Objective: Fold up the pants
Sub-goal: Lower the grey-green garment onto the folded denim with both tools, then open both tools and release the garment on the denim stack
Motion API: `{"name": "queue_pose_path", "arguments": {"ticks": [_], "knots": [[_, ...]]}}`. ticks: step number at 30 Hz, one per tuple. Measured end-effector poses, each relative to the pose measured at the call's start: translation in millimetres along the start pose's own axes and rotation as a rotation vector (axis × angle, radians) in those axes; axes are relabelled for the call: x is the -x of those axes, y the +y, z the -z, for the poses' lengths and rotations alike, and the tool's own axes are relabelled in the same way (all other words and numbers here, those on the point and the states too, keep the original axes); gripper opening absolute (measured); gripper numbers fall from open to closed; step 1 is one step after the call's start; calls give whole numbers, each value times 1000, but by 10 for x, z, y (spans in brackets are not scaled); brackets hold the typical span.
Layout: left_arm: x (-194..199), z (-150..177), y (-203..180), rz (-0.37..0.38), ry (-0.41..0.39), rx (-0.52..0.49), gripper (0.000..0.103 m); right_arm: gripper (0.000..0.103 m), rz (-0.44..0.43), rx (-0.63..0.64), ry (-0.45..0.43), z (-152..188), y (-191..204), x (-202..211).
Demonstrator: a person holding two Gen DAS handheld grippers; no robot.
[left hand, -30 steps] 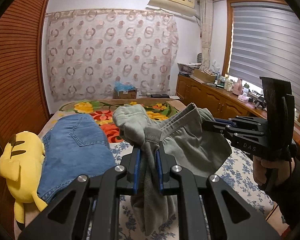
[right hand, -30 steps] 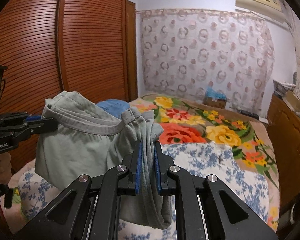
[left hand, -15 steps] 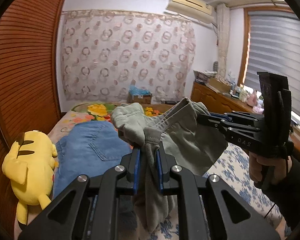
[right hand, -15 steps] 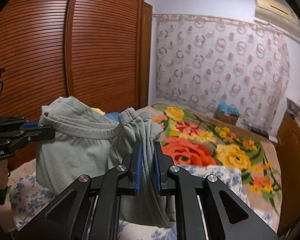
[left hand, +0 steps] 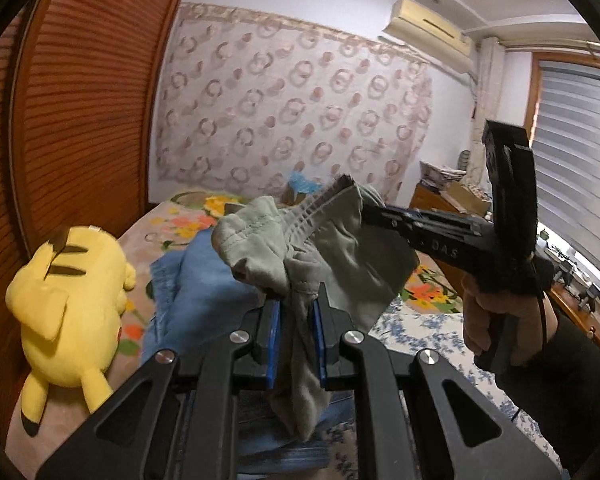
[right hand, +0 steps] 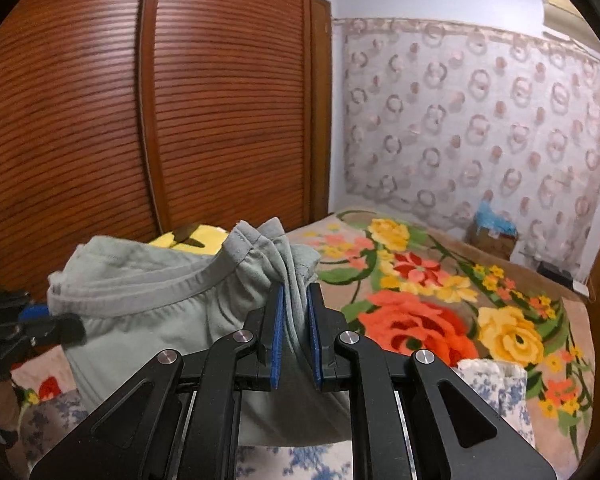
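Note:
Grey-green pants [left hand: 340, 256] hang in the air above the bed, held by the waistband. My left gripper [left hand: 296, 320] is shut on a bunched part of the waistband, with cloth trailing down between its blue pads. My right gripper [right hand: 294, 312] is shut on another part of the same pants [right hand: 148, 312]. In the left wrist view the right gripper [left hand: 384, 216] comes in from the right and pinches the far edge. In the right wrist view the left gripper [right hand: 64, 326] shows at the left edge, on the waistband.
Blue jeans [left hand: 204, 288] and a yellow plush toy [left hand: 68, 300] lie on the bed's left side. A floral blanket [right hand: 440, 300] covers the far bed. A slatted wooden wardrobe [right hand: 140, 120] stands left. A wooden counter [left hand: 580, 312] runs along the right wall.
Both grippers have lifted the pants higher and swung to the left. The wardrobe now fills more of both views. The grips have not changed.

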State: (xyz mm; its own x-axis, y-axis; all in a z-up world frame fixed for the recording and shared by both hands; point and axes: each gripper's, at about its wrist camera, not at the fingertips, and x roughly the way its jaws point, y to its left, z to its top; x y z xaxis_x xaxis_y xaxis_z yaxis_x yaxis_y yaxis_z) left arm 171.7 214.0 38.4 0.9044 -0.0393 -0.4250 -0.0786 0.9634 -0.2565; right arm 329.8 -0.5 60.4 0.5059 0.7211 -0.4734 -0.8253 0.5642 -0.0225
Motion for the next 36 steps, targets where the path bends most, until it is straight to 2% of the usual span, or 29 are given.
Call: {"name": "queue_pose_path", "arguments": {"ticks": [8, 17, 20, 22, 24, 29, 32, 34, 36], "knots": [[-42, 187, 301, -36, 26, 70, 12, 9, -48, 80, 35, -106, 234, -606], [-56, 338, 399, -78, 78, 95, 12, 9, -112, 127, 77, -134, 499, -1079], [-42, 358, 391, -93, 90, 96, 14, 11, -115, 107, 90, -112, 483, -1119], [-4, 364, 392, -72, 84, 108, 17, 19, -115, 88, 98, -108, 444, -1117], [41, 329, 374, -73, 79, 111, 19, 32, -109, 70, 97, -123, 400, -1094], [186, 246, 333, -110, 43, 71, 27, 35, -98, 39, 62, -188, 289, -901], [222, 188, 309, -119, 29, 39, 37, 35, -122, 31, 63, -148, 231, -789], [180, 160, 296, -119, 42, 19, 43, 35, -133, 35, 82, -72, 213, -763], [98, 156, 285, -111, 72, 5, 43, 35, -143, 35, 101, 8, 201, -758]]}}
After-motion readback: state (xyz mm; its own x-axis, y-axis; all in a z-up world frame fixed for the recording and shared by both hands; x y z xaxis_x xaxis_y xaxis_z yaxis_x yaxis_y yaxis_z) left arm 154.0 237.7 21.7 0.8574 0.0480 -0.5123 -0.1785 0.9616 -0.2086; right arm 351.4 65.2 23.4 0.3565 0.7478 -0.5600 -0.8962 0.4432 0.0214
